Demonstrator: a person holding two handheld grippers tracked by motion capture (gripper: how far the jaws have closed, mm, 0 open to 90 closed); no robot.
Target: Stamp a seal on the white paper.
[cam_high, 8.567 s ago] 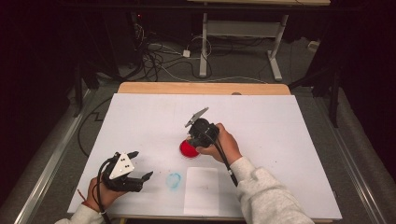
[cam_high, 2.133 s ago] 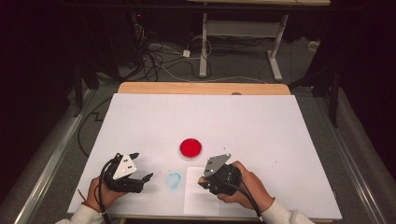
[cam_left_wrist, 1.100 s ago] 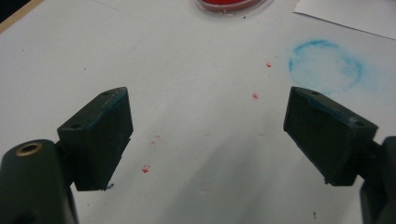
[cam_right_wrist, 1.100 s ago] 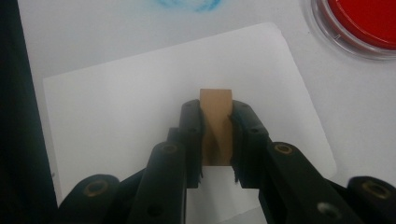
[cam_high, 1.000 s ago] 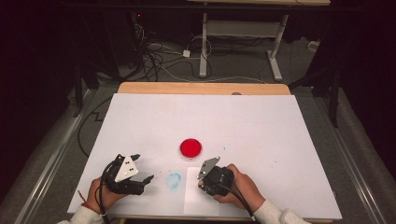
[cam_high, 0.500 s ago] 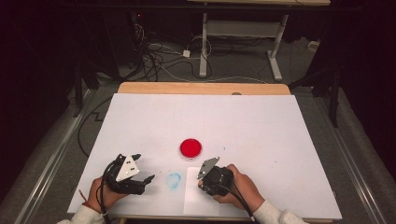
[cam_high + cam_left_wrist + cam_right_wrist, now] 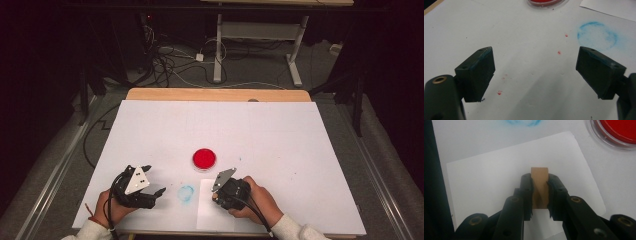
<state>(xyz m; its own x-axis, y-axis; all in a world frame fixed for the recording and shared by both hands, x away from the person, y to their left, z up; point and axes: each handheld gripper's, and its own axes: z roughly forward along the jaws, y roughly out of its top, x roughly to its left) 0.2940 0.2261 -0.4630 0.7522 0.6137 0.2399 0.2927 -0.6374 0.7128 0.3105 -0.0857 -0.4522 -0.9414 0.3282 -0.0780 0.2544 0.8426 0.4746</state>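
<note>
My right gripper [image 7: 539, 183] is shut on a small tan wooden block [image 7: 539, 173] that points down at a white sheet of paper [image 7: 499, 182]; whether the block touches the sheet I cannot tell. In the high view the right gripper [image 7: 220, 192] sits over the paper [image 7: 207, 217] near the table's front edge. A round red ink pad [image 7: 204, 158] lies just behind it, and it also appears as a red ink pad [image 7: 619, 130] at the upper right of the right gripper view. My left gripper [image 7: 152, 192] rests low at the front left, and in its own view the left gripper [image 7: 535, 67] stands open with nothing between its jaws.
A faint blue ring stain [image 7: 186, 193] marks the white tabletop [image 7: 280, 135] between the two grippers, seen closer as a blue ring stain [image 7: 597, 35]. Small red specks [image 7: 559, 52] dot the surface. A wooden strip [image 7: 215, 95] runs along the far edge.
Since the oldest frame my right gripper has come from over the red ink pad back to the paper at the front. Over the last second nothing has visibly moved.
</note>
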